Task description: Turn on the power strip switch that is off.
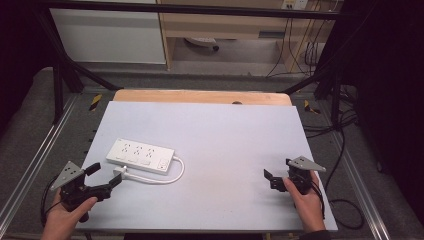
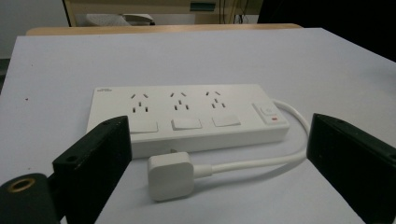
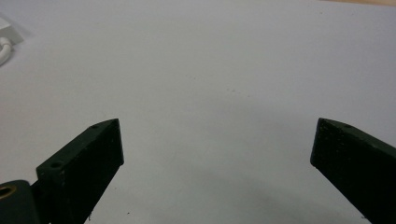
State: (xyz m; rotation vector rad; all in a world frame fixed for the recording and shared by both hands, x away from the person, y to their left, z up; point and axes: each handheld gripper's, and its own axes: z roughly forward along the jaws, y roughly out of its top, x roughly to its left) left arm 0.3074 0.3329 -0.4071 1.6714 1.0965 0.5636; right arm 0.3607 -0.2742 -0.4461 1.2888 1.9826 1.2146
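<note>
A white power strip with three sockets lies on the left half of the pale grey table top. Its white cable loops round to a white plug lying flat in front of it. My left gripper is open at the front left, its jaws on either side of the plug and not touching it. My right gripper stands open at the front right over bare table, with nothing between its jaws.
A wooden strip runs along the table's far edge. Black frame bars and loose cables flank the table. A corner of the power strip shows at the far left of the right gripper view.
</note>
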